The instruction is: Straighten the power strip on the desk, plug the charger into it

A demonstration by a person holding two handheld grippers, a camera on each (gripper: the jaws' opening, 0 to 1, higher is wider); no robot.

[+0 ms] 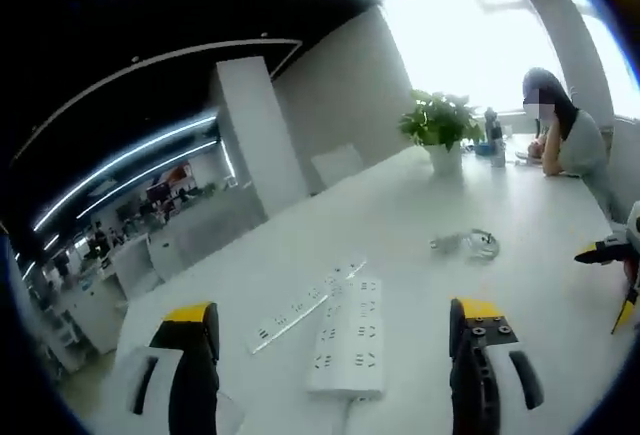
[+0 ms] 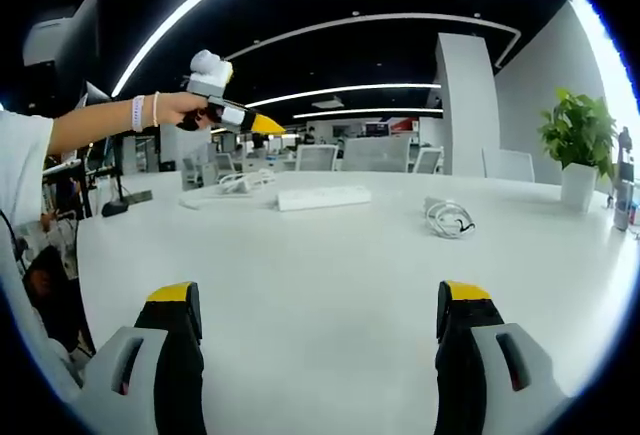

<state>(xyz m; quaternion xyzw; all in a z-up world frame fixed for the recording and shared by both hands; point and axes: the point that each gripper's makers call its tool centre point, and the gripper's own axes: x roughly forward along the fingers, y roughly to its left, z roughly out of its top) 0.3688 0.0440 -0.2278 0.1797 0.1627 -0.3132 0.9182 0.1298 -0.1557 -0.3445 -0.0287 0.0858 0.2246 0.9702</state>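
white power strip (image 1: 350, 340) flat on desk (image 1: 420, 225); both hand-held grippers spread, empty.

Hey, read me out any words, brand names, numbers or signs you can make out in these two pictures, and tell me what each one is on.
No text is legible.
Power strip: socket holes, no readable marking.
Red sign in the far office: too blurred to read.
Red sign on the far wall: too small to read.
Charger with coiled cable: no readable label.
Left tool and right tool: no lettering visible.
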